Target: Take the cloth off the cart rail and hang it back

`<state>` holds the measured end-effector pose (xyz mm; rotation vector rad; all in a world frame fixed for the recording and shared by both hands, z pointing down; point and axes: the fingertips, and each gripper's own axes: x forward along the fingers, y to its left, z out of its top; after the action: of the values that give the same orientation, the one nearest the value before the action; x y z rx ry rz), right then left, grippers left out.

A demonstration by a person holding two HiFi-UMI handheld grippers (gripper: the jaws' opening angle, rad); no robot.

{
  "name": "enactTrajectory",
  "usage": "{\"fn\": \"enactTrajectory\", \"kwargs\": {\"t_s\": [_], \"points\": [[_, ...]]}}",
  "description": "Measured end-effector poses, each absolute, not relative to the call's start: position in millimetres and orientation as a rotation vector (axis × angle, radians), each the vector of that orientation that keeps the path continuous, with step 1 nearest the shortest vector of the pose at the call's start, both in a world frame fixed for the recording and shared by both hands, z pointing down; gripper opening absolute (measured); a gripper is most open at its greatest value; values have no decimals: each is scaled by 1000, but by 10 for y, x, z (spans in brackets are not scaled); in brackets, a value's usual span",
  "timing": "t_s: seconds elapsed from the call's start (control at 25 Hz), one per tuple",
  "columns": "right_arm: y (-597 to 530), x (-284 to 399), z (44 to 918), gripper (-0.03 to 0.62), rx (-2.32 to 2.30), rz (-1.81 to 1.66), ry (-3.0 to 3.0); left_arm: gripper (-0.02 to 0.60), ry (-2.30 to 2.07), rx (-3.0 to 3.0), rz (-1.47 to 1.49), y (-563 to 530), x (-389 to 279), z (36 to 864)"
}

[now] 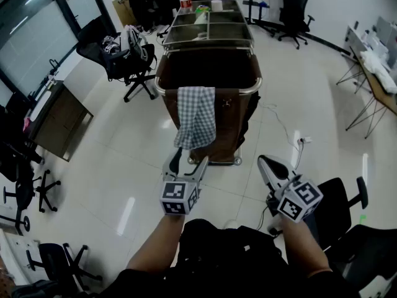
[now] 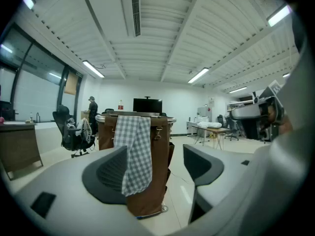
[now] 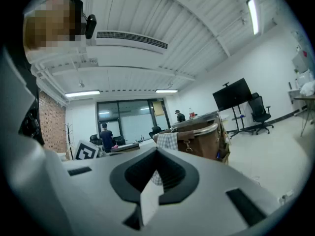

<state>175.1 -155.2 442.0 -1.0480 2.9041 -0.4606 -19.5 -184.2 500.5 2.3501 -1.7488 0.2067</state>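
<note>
The cart (image 1: 231, 113) is seen in the middle of a pale tiled floor (image 1: 105, 166), its near metal rail (image 1: 239, 90) turned towards the person; open floor is left on both long sides and in front of it. The left side is bounded by a laden office chair (image 1: 127, 51) and a wooden desk (image 1: 59, 120), both set apart from the cart; on the right a thin cable (image 1: 282, 129) is trailed over the tiles, and a folding table (image 1: 375, 79) is placed well beyond it. A dark chair (image 1: 342, 197) is found close by the person's right.

The checked cloth (image 1: 196, 117) is draped over the near rail at its left half and is hung down the brown side. The left gripper (image 1: 186, 161) is held just below the cloth's lower edge with its jaws spread. In the left gripper view the cloth (image 2: 134, 151) is framed in the gap, closer to the left-hand jaw, and is not pinched; whether that jaw is brushed cannot be told.

The right gripper (image 1: 265, 163) is held to the right, well apart from the cloth; its jaws are pressed together on nothing.
</note>
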Motion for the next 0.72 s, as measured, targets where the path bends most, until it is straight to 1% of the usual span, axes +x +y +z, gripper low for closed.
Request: {"fn": "enactTrajectory", "kwargs": {"t_s": [0.04,0.12,0.36,0.6,0.64,0.72], "points": [[-1569,1796,4436,15,-1053,-473,2896,377,-1768,2337,195,-1945,-187,5006],[-1604,1872,4478,15,-1058,-497,2886,442,-1793,2307,180,-2150,-174,5039],[-1775,1939,4615,15,-1062,-546,2907,443,-1858,2237,229,-2700,-286,5233],[-2048,1859,4618,15,-1098,-544,2917,443,-1824,2234,316,-3171,-394,5552],[-2107,1837,4608,15,-1105,-538,2919,465,-1814,2242,322,-3241,-401,5615],[-2238,1782,4601,15,-1123,-531,2924,485,-1796,2256,321,-3371,-406,5725]]}}
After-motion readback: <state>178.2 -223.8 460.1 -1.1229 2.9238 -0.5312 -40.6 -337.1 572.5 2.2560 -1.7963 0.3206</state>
